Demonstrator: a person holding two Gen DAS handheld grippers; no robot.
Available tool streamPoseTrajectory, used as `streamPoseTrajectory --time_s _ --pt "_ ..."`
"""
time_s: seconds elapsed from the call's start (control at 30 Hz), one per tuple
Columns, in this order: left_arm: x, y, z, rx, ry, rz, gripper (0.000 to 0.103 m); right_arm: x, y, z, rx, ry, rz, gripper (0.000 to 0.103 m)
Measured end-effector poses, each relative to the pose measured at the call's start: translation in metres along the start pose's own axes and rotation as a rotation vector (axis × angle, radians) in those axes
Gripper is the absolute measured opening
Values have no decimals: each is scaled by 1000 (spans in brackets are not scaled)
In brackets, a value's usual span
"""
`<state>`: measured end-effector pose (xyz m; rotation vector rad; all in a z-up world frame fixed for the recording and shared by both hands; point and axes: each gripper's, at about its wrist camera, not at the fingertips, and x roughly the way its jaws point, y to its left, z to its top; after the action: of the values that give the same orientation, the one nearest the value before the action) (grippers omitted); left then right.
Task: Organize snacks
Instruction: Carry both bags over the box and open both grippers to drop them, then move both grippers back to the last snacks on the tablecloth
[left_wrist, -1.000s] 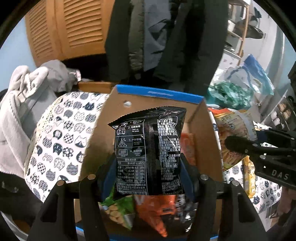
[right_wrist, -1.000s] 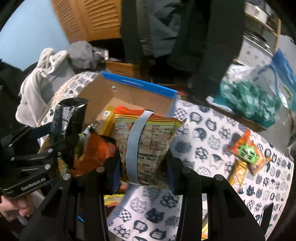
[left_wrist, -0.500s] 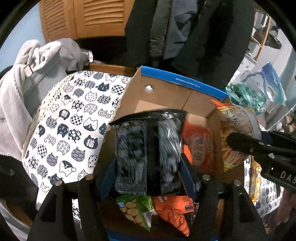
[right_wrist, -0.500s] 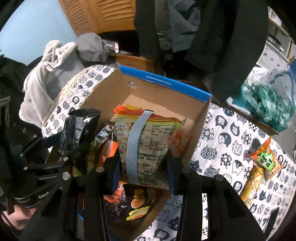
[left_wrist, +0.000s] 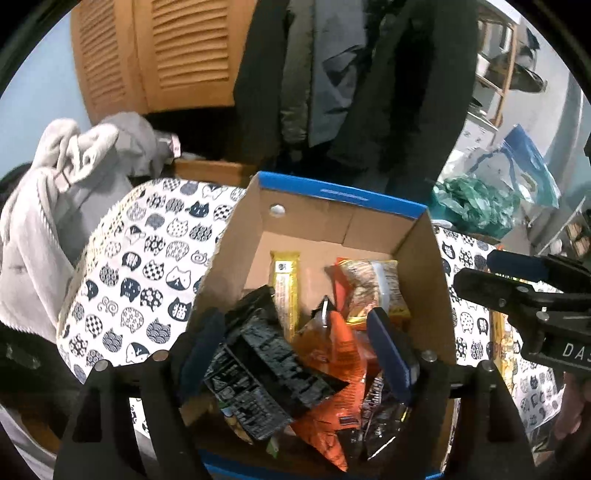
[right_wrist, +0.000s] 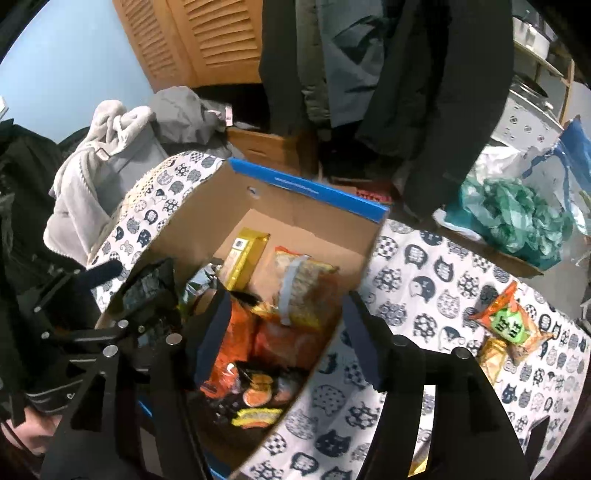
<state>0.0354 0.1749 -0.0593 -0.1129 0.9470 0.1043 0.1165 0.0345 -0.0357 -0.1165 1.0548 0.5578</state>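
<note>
Both sets of fingers are spread wide and empty over the box (right_wrist: 306, 192); leftover green-label packet (right_wrist: 508, 321) lies right, nearest the right gripper (right_wrist: 284, 339), not the left gripper (left_wrist: 299, 354).

Black packet (left_wrist: 258, 365) — in box (left_wrist: 343, 201)

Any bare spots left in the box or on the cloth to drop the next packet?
In the cardboard box, bare floor remains along the far wall, behind the yellow bar and the noodle packet. The near half is piled. On the cat-print cloth, open room lies between the box and the orange-green packet.
</note>
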Motion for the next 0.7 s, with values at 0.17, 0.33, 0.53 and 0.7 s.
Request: streamPoseTrajectory --time_s 0.17,0.33,0.53,0.7 --pt "1 -19 -1 24 20 -27 81 -13 -22 -14 0 -6 -38 67" --pt "1 -44 2 60 26 -47 81 -23 -47 -26 29 -9 -63 67" --pt "1 -74 1 115 28 -56 81 -38 -80 -42 68 -20 -95 68" --pt "4 -105 2 164 43 -64 81 -50 -105 -56 100 -24 -111 68"
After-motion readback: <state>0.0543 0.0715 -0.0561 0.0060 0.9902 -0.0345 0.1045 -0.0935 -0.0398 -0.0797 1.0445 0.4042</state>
